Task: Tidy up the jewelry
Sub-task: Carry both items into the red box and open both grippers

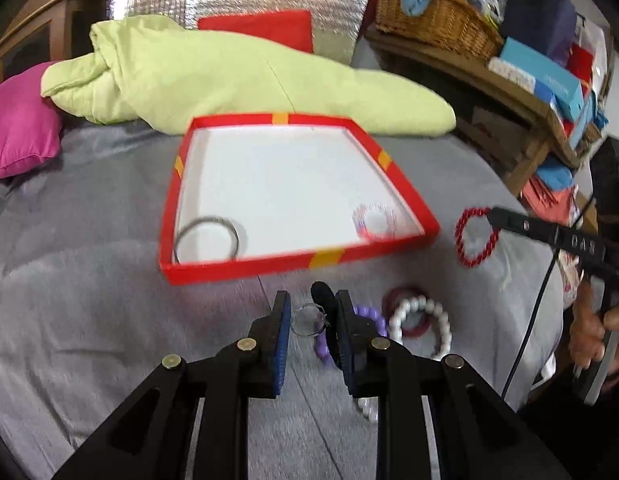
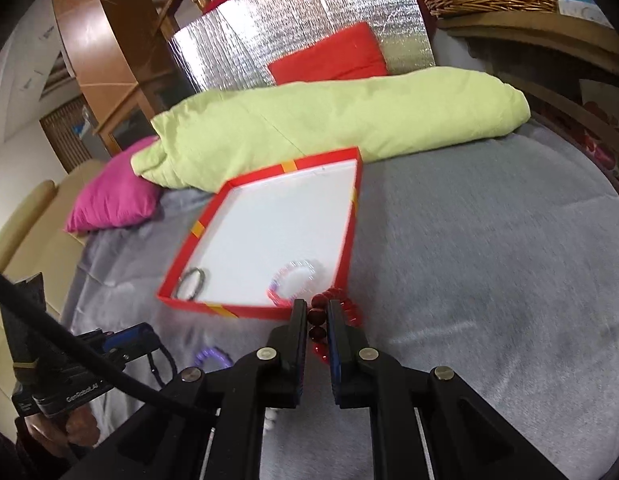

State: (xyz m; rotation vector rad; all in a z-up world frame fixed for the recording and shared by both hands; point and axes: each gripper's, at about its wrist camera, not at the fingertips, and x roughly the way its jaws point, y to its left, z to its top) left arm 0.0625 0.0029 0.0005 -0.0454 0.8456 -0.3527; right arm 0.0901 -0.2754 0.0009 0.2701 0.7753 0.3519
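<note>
A red-rimmed white tray (image 1: pixel 383 158) (image 2: pixel 351 236) lies on the grey bedspread. In it are a silver bangle (image 1: pixel 206 237) (image 2: pixel 190 283) and a clear beaded bracelet (image 1: pixel 373 221) (image 2: pixel 295 280). My right gripper (image 2: pixel 318 312) is shut on a red bead bracelet (image 1: pixel 475 236) (image 2: pixel 343 308), held just right of the tray's near corner. My left gripper (image 1: pixel 309 312) is open above a thin clear ring (image 1: pixel 307 320) and a black band (image 1: pixel 323 296). A purple bracelet (image 1: pixel 369 316) (image 2: pixel 213 356), a white pearl bracelet (image 1: pixel 423 326) and a dark red bangle (image 1: pixel 405 294) lie beside it.
A light green rolled quilt (image 1: pixel 229 76) (image 2: pixel 329 120) lies behind the tray, with a pink cushion (image 1: pixel 17 124) (image 2: pixel 113 196) and a red cushion (image 1: pixel 261 26) (image 2: pixel 333 56). A wicker basket (image 1: pixel 433 12) and boxes sit on a wooden shelf at right.
</note>
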